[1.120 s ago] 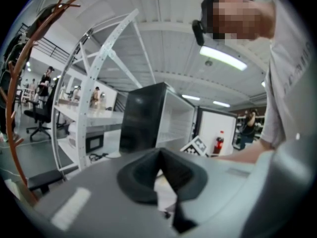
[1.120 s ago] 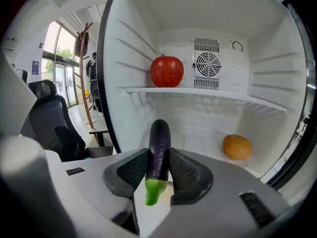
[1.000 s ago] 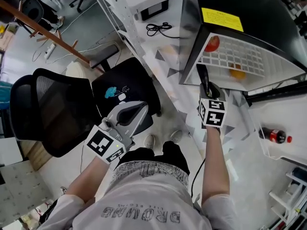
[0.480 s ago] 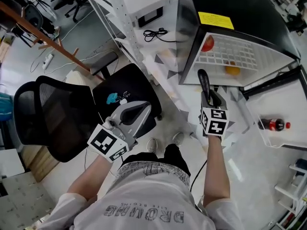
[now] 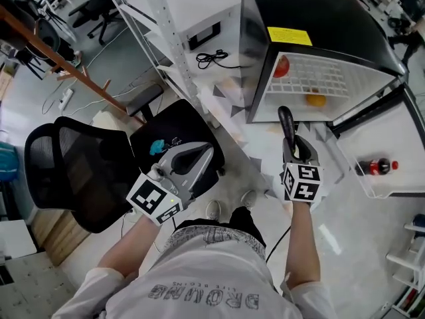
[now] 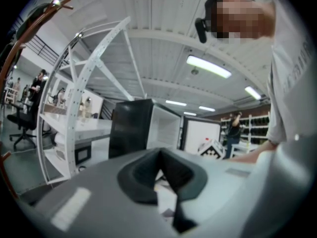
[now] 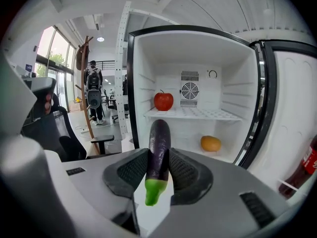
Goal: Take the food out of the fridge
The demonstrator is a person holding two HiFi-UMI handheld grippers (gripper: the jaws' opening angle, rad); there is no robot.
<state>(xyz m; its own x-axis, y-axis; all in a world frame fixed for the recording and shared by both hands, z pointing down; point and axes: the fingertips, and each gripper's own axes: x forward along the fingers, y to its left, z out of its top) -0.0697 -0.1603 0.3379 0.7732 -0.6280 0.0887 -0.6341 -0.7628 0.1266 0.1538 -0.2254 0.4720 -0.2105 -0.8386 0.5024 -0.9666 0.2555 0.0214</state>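
Observation:
The black fridge (image 5: 319,12) stands open at the upper right. A red apple (image 7: 163,101) rests on its white wire shelf (image 7: 198,114), and an orange (image 7: 210,143) lies on the floor below. My right gripper (image 7: 158,157) is shut on a dark purple eggplant (image 7: 159,143) with its green stem toward the camera, held in front of the opening and outside the fridge. In the head view the eggplant (image 5: 287,120) sticks out ahead of the right gripper (image 5: 292,141). My left gripper (image 5: 204,154) hangs over the chair, shut and holding nothing.
A cola bottle (image 5: 377,167) sits in the open fridge door (image 5: 392,145) at the right. A black office chair (image 5: 99,165) stands below the left gripper. White shelving (image 5: 172,38) with a cable lies left of the fridge. People stand in the background.
The right gripper has drawn back from the fridge opening with the eggplant and risen. The left gripper has lifted slightly over the chair.

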